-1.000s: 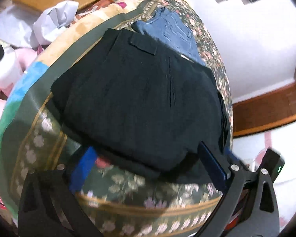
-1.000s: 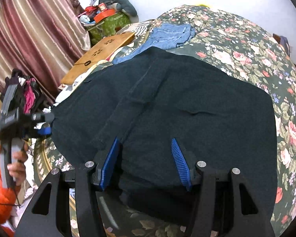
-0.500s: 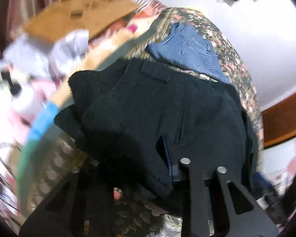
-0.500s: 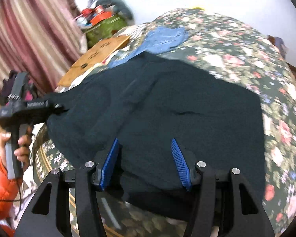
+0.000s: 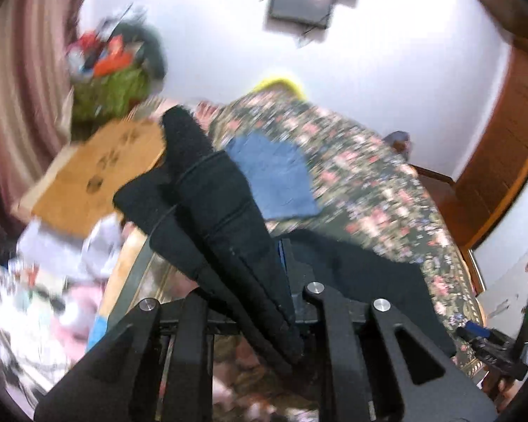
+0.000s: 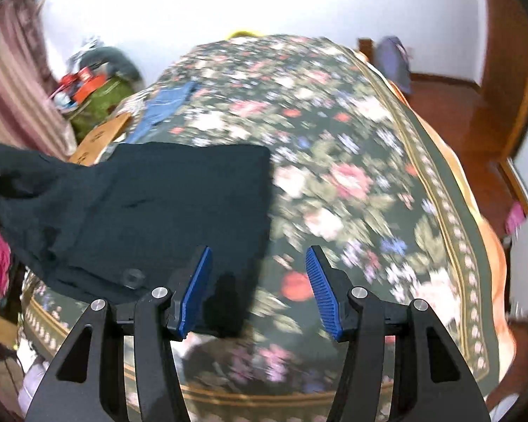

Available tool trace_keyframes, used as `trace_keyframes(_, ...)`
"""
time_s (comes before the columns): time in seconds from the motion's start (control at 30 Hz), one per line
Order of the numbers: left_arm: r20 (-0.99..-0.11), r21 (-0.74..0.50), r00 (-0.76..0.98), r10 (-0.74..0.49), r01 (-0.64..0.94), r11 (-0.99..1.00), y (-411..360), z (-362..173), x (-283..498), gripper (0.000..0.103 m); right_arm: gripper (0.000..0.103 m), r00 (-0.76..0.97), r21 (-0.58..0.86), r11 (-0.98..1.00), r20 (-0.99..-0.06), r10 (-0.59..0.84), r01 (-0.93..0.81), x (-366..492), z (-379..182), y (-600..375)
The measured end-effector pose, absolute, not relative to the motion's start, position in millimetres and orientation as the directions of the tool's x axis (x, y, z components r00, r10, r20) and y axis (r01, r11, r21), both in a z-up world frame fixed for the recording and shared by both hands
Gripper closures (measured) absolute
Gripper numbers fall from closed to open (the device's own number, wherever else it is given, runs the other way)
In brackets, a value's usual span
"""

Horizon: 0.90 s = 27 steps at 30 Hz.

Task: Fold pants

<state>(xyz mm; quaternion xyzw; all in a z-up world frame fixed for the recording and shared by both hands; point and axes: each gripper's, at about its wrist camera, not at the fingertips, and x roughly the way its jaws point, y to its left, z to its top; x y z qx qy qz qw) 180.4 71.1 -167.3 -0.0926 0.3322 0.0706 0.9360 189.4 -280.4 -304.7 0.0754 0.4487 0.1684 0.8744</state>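
The black pants [image 6: 151,207] lie partly folded on the floral bedspread [image 6: 334,161]. My left gripper [image 5: 250,281] is shut on an edge of the black pants [image 5: 221,211] and holds that part lifted, the cloth bunched and draped over its fingers. My right gripper [image 6: 258,288] is open and empty, low over the bed at the pants' near right corner. In the right wrist view the lifted part of the pants rises at the far left. The right gripper also shows in the left wrist view [image 5: 496,348] at the lower right.
Folded blue jeans [image 5: 274,179] lie on the bed beyond the pants. A brown cardboard box [image 5: 95,172], a green bag [image 5: 109,91] and clutter stand to the left. A wooden bed frame and floor [image 6: 475,112] are on the right.
My left gripper closed on the pants' edge and lifted it up, swinging the view upward. My right gripper stayed open and shifted right, off the pants' middle to their corner.
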Motion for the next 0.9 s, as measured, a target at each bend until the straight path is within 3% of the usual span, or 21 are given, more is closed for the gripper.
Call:
trace_keyframes(0.17, -0.582, -0.088, 0.813, 0.001, -0.064, 0.994, 20.7, -139.8, 194.6, 0.09, 0.052, 0.49, 0.324, 0.921, -0.78, 0.389, -0.215, 187.5, -331.8, -280.7)
trace_keyframes(0.37, -0.593, -0.114, 0.792, -0.143, 0.093, 0.989, -33.6, -136.0, 214.8, 0.092, 0.051, 0.497, 0.349, 0.911, -0.764, 0.412, -0.22, 184.3, -332.0, -286.2)
trace_keyframes(0.5, -0.632, -0.161, 0.73, -0.26, 0.204, 0.966, -76.3, -151.3, 227.2, 0.092, 0.051, 0.498, 0.359, 0.907, -0.759, 0.42, -0.218, 183.5, -333.3, -288.2)
trace_keyframes(0.63, -0.7, -0.128, 0.648, -0.3, 0.3, 0.945, -131.1, -186.4, 236.4, 0.092, 0.051, 0.502, 0.367, 0.905, -0.754, 0.424, -0.214, 182.7, -332.7, -287.9)
trace_keyframes(0.9, -0.814, -0.047, 0.515, -0.269, 0.404, 0.914, -182.3, -254.3, 226.8, 0.091, 0.051, 0.503, 0.382, 0.899, -0.746, 0.437, -0.214, 172.0, -328.7, -297.0)
